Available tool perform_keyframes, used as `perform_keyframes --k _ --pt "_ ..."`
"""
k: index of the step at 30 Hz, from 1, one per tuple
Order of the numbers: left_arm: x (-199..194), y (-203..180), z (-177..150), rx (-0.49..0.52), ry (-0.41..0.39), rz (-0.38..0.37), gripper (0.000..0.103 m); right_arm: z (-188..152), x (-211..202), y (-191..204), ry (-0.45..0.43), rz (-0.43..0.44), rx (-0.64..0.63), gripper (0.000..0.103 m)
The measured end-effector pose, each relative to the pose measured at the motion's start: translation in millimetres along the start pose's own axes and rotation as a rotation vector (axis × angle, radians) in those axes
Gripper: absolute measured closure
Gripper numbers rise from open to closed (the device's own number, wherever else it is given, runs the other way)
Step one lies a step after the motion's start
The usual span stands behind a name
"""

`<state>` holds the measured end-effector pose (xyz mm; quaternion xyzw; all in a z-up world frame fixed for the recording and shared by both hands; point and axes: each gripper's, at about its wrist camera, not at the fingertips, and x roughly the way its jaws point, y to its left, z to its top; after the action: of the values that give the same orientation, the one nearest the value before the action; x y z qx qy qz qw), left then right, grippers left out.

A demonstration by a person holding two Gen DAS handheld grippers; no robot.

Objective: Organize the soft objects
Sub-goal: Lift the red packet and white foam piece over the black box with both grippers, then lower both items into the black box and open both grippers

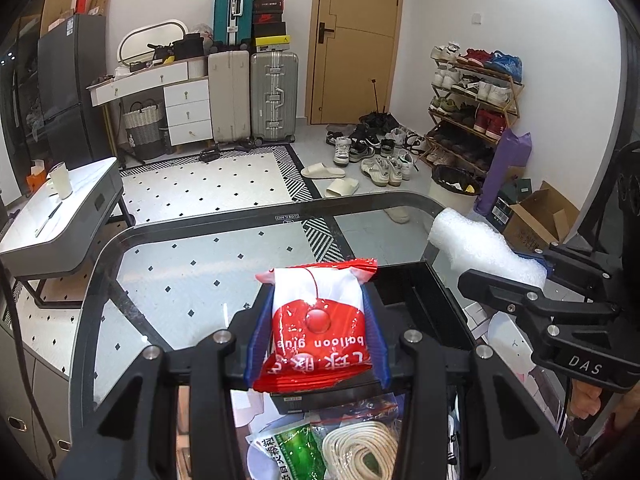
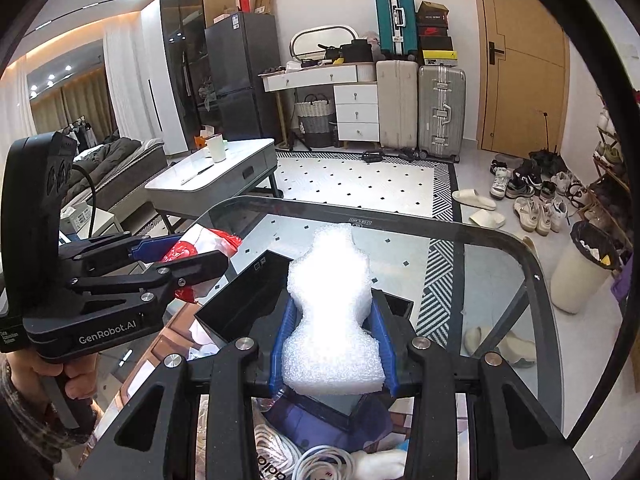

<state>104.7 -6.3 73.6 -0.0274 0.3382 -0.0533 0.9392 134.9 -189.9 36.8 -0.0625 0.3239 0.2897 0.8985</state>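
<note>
My left gripper point(image 1: 318, 320) is shut on a red and white "balloon glue" packet point(image 1: 318, 328), held above a black open box point(image 1: 420, 292) on the glass table. The same packet point(image 2: 200, 246) and left gripper point(image 2: 192, 256) show at the left of the right wrist view. My right gripper point(image 2: 332, 320) is shut on a white foam piece point(image 2: 330, 312), held over the black box point(image 2: 244, 300). In the left wrist view the foam point(image 1: 480, 250) sticks out of the right gripper point(image 1: 508, 280) at the right.
The glass table point(image 1: 192, 264) has a dark rounded rim. Below my grippers lie a coiled white cord in a bag point(image 1: 360, 452), a green packet point(image 1: 296, 452) and white cables point(image 2: 320, 460). A grey coffee table point(image 2: 224, 176) stands to the left; shoes and a bin point(image 2: 580, 268) to the right.
</note>
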Motion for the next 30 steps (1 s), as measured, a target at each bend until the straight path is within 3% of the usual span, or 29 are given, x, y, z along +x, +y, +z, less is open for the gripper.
perform_keyframes --k 14,30 --pt "45 3 5 -0.030 0.051 -0.035 0.062 8 44 -11 0.037 0.039 0.016 0.066" --pt "80 2 -3 -0.020 0.125 -0.055 0.062 -7 79 -22 0.104 0.067 0.035 0.066"
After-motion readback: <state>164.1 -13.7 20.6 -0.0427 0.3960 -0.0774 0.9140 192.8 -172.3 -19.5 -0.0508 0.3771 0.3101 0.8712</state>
